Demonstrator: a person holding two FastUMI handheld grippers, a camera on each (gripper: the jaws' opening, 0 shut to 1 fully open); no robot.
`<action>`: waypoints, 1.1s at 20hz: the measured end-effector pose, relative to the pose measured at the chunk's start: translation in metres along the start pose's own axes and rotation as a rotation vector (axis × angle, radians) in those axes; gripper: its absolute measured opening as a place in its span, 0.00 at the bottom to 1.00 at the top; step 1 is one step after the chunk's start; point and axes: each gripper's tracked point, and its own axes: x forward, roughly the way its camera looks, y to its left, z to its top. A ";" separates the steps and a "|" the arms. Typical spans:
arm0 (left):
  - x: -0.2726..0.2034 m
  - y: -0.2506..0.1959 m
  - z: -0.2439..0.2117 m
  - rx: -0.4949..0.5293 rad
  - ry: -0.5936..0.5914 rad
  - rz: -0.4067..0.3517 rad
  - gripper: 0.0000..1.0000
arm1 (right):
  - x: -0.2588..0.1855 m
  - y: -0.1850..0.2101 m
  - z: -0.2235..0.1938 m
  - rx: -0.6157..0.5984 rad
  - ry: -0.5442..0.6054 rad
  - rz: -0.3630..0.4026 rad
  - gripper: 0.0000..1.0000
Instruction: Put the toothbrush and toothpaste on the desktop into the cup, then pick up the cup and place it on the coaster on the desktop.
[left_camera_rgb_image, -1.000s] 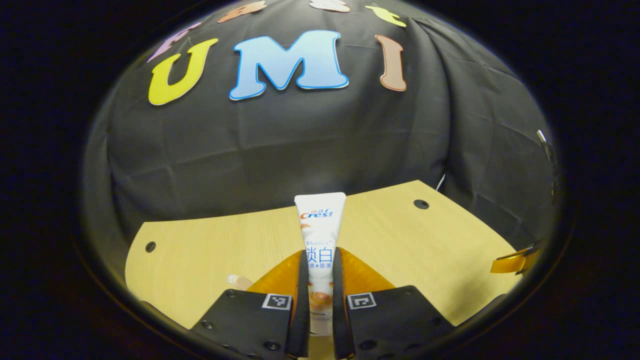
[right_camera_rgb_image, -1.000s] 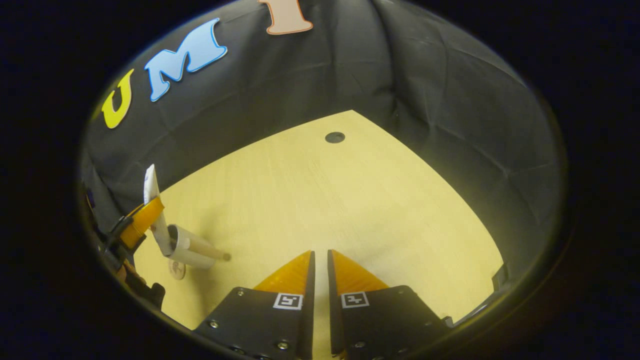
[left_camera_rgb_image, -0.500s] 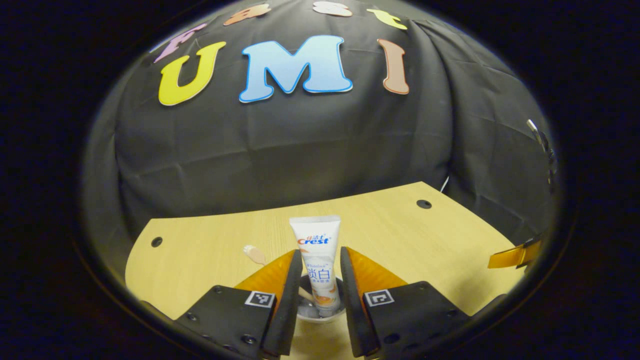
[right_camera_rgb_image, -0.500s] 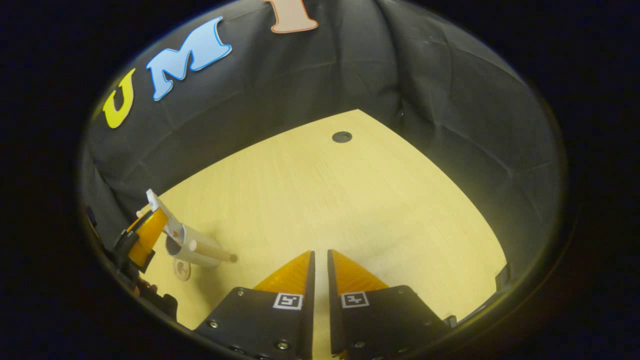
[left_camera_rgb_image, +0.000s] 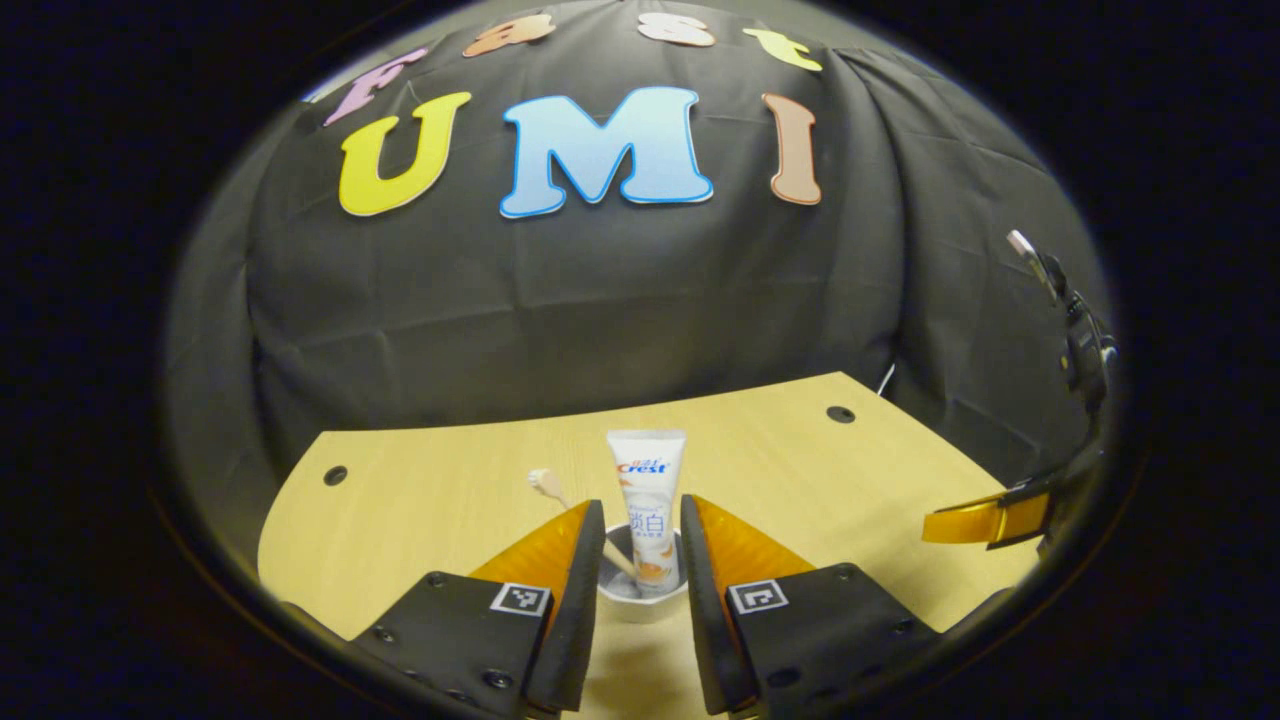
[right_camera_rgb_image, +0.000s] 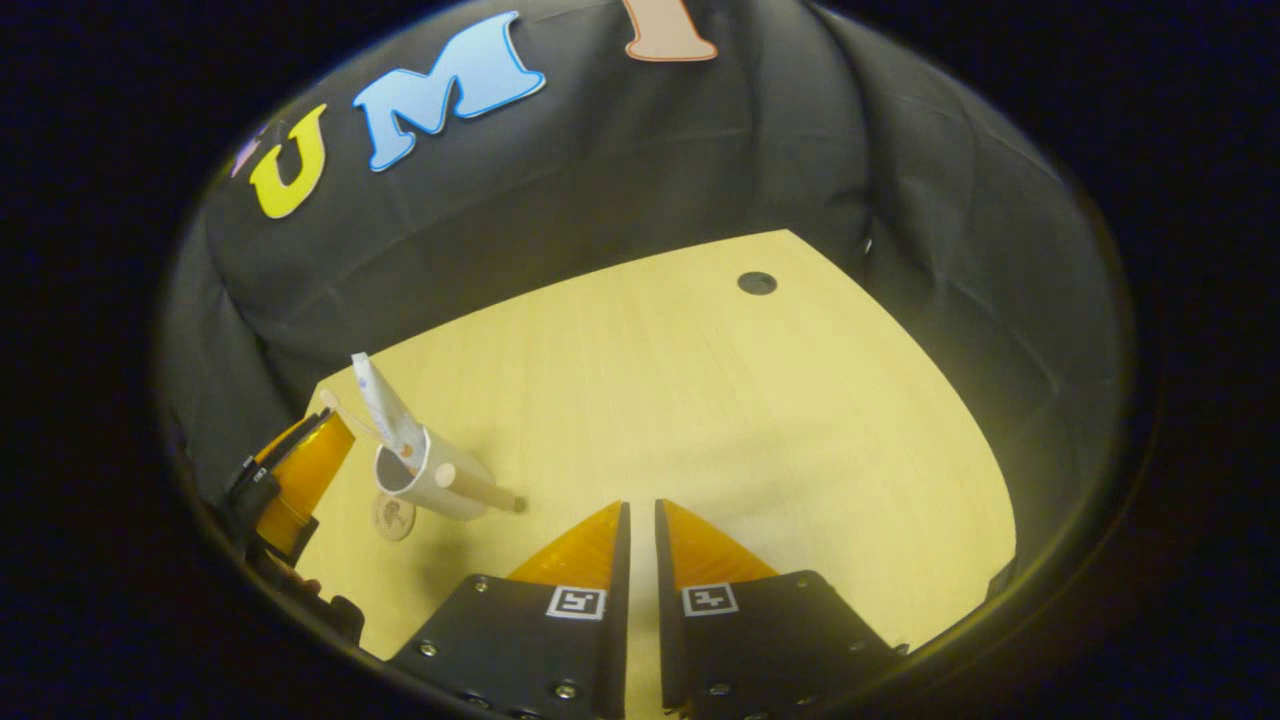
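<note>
A white toothpaste tube (left_camera_rgb_image: 648, 500) stands upright in the white cup (left_camera_rgb_image: 640, 600), with the toothbrush (left_camera_rgb_image: 548, 485) leaning out to the left. My left gripper (left_camera_rgb_image: 640, 505) is open, its orange fingers on either side of the cup and touching neither cup nor tube. In the right gripper view the cup (right_camera_rgb_image: 430, 480) stands at the left with the tube (right_camera_rgb_image: 385, 410) sticking up and a wooden handle pointing right. A small round coaster (right_camera_rgb_image: 393, 518) lies just beside it. My right gripper (right_camera_rgb_image: 640, 505) is shut on nothing, over bare table.
The light wooden table (right_camera_rgb_image: 700, 400) has black cable holes (right_camera_rgb_image: 757, 283) near its far edge and black cloth behind it. The right gripper's orange finger (left_camera_rgb_image: 985, 520) shows at the far right of the left gripper view. The left gripper's finger (right_camera_rgb_image: 300, 480) sits left of the cup.
My left gripper opened and let go of the toothpaste, which dropped into the cup. The gripper then drew back a little. The right gripper stayed shut and turned slightly.
</note>
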 end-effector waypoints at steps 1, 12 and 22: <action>-0.005 0.005 -0.004 -0.001 0.010 0.003 0.50 | 0.001 0.002 0.000 -0.010 0.003 0.011 0.13; -0.070 0.069 -0.051 -0.093 0.097 0.081 0.50 | 0.006 0.037 0.012 -0.225 0.029 0.144 0.58; -0.117 0.113 -0.102 -0.142 0.185 0.173 0.66 | 0.023 0.064 0.002 -0.701 0.155 0.285 0.63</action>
